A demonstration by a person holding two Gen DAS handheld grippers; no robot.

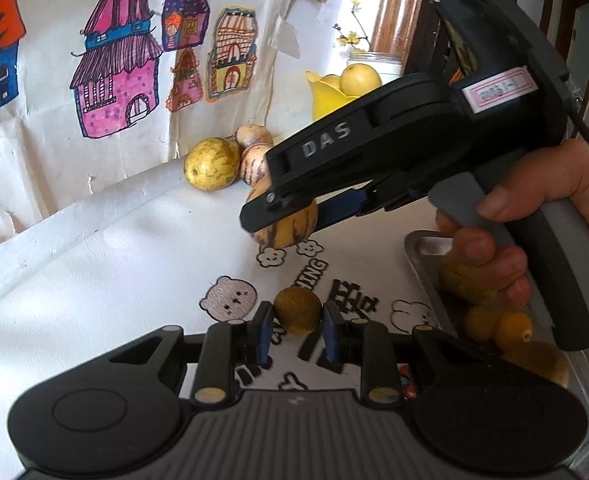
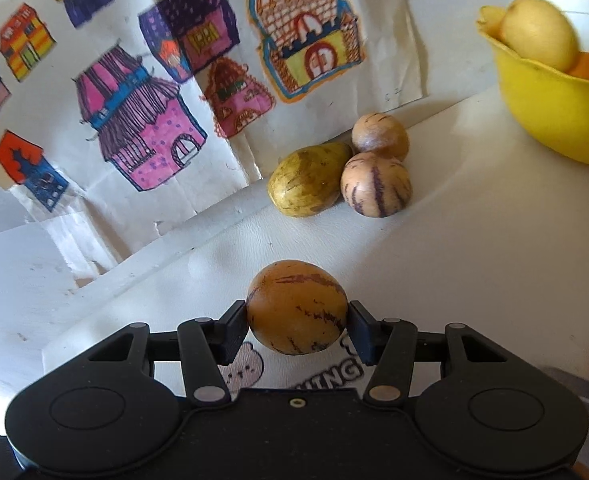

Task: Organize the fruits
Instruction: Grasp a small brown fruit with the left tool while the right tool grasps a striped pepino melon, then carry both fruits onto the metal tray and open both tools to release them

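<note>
My left gripper [image 1: 297, 320] is shut on a small round brownish-yellow fruit [image 1: 297, 310], held just above the white tablecloth. My right gripper [image 2: 298, 326] is shut on an orange-yellow striped pepino melon [image 2: 297, 307], lifted off the table. In the left wrist view the right gripper [image 1: 282, 216] reaches in from the right with that melon [image 1: 290, 226] between its fingers, a hand [image 1: 534, 216] on its handle. Three more striped melons [image 2: 376, 184] lie grouped against the back wall. A metal tray [image 1: 422, 248] at the right holds several small yellow fruits [image 1: 514, 330].
A yellow bowl [image 2: 554, 120] with a pale pear and an orange stands at the back right, a glass jar [image 1: 374, 60] behind it. Children's drawings of houses [image 2: 142, 128] hang on the wall behind. The tablecloth carries printed bears and lettering.
</note>
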